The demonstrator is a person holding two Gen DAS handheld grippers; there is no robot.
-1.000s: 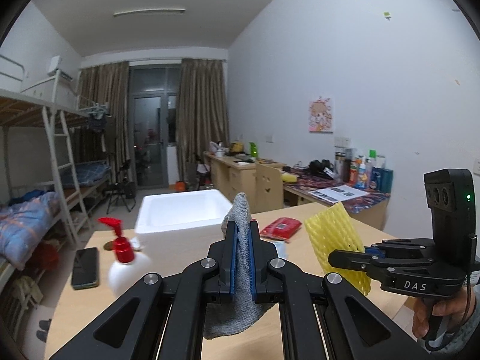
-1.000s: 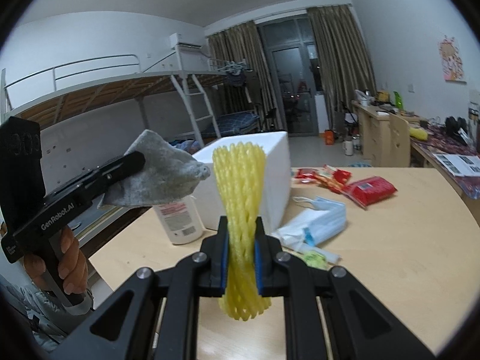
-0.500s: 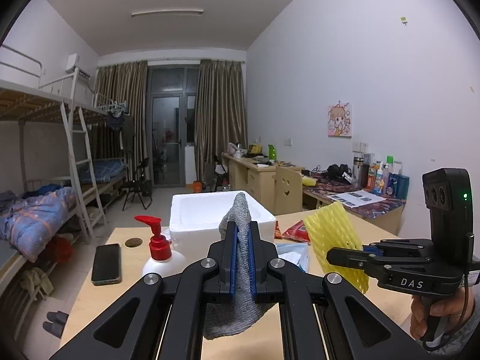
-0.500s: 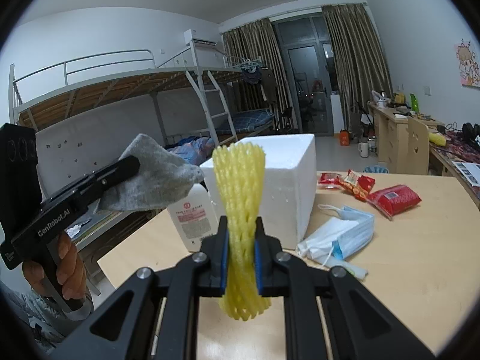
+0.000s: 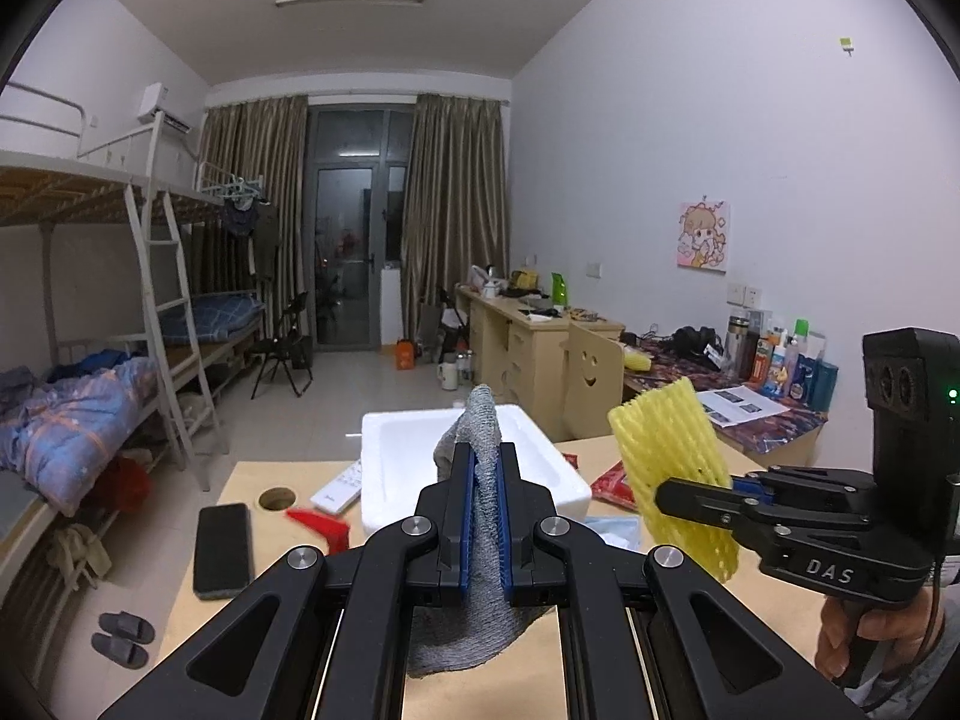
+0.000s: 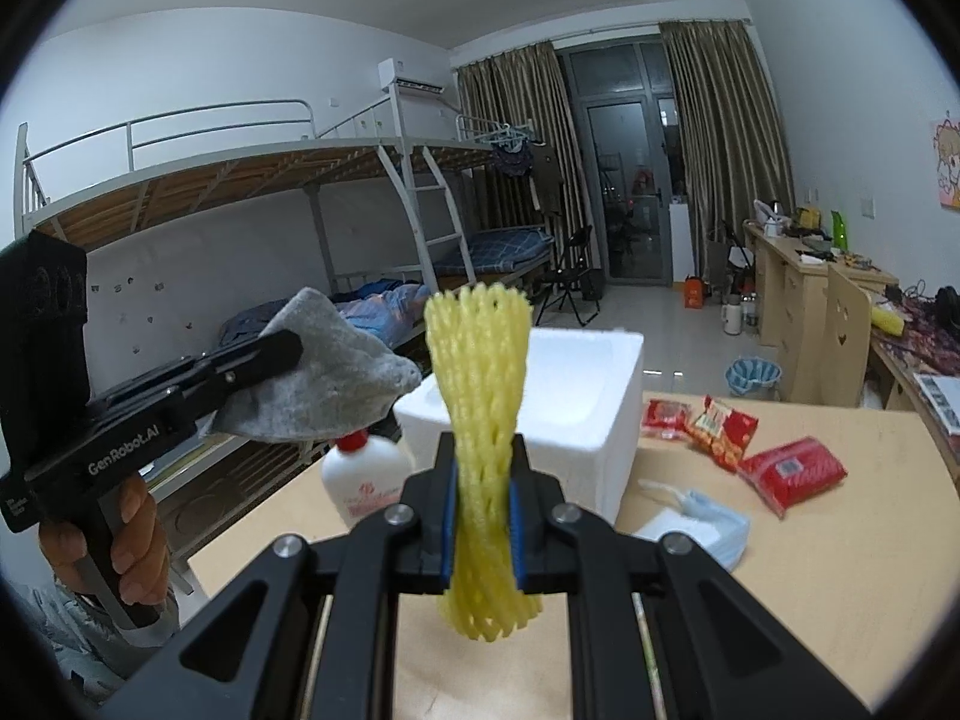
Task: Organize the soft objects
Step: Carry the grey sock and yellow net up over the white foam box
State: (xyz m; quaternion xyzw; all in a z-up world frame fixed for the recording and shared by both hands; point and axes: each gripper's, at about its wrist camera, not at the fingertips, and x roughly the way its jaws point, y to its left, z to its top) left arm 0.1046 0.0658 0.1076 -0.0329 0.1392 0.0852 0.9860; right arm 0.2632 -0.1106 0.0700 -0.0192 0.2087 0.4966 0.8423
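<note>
While both soft things hang clear of the worktop [image 6: 810,570], the grey knitted cloth [image 5: 483,540] is pinched between the blue pads of the left gripper [image 5: 485,516], its top poking up past the fingertips and its loose end drooping below the jaws. The yellow foam net sleeve [image 6: 483,450] is clamped at its waist in the right gripper [image 6: 483,516], flaring out above and below the pads. Each gripper shows in the other's camera: the right one, carrying the sleeve, sits to the right of the cloth in the left wrist view, and the left one, carrying the cloth, is at the left in the right wrist view, with a hand [image 6: 129,546] around its handle.

Just beyond both stands an open white foam box [image 6: 576,396] on the worktop. A white pump bottle [image 6: 366,480] with a red top stands beside the box's left side. To the right of the box lie a blue face mask [image 6: 708,519] and several red snack packets [image 6: 792,468]. A black phone [image 5: 221,549] lies near the worktop's left edge. Bunk beds [image 6: 270,180] line the far wall.
</note>
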